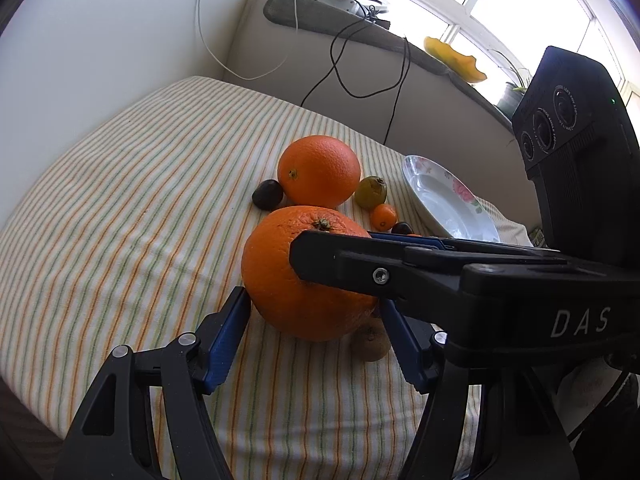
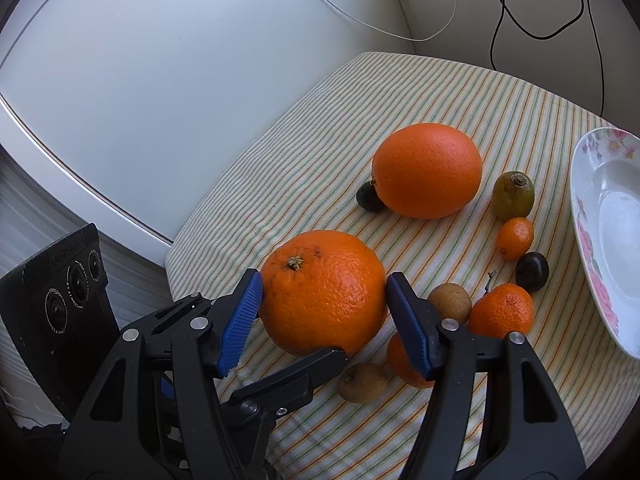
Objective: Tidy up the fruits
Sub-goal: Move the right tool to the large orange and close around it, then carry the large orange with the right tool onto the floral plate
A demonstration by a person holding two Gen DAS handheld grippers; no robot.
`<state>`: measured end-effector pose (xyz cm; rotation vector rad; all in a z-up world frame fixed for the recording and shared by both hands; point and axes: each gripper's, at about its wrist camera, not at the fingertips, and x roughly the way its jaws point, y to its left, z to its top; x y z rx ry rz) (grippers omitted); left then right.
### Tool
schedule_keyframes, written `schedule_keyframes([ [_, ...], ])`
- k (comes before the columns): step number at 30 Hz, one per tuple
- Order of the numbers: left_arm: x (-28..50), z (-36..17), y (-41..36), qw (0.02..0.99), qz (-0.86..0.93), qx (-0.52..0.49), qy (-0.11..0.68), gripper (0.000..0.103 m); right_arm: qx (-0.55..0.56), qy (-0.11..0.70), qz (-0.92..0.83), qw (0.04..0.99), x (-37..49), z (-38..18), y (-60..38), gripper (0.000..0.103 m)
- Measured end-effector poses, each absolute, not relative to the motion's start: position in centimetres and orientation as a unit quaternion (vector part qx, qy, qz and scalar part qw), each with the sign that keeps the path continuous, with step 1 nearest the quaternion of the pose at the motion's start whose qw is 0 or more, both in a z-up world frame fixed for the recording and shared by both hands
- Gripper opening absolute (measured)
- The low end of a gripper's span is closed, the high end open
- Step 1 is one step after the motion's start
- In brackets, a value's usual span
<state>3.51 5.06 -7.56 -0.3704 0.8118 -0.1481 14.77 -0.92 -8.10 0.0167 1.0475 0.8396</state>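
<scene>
A large rough-skinned orange [image 2: 320,292] sits between the blue pads of my right gripper [image 2: 322,308], which press on both its sides. My left gripper [image 1: 312,320] straddles the same orange [image 1: 280,280] from the other side. Its pad tips lie right at the fruit's edges, and I cannot make out whether they press. The right gripper's black finger [image 1: 340,260] crosses in front of the orange. A smoother orange [image 2: 427,170] lies behind. To the right are a green-yellow fruit [image 2: 513,195], small mandarins [image 2: 515,238], dark fruits [image 2: 531,271] and brown longans [image 2: 450,302].
A white flowered plate [image 2: 592,240] lies tilted at the right edge of the striped cloth [image 2: 320,140]. A white appliance [image 2: 160,80] stands to the left. Cables [image 1: 360,60] hang down the wall behind, and a windowsill [image 1: 400,36] holds a power strip and a yellow dish.
</scene>
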Motion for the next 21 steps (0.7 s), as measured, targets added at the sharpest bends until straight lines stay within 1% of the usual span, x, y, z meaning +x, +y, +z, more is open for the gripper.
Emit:
schedule_keyframes([
  [8,4.2,-5.8,3.7,0.908,-0.082,-0.163,0.377,0.067,0.016,0.462,0.383,0.800,14.7,-6.1,-2.8,0.067],
  [21,7.7,-3.8,-1.4,0.913,-0.126,-0.136,0.362,0.067,0.043,0.434,0.349,0.830,16.7,-3.5,-9.5,0.067],
])
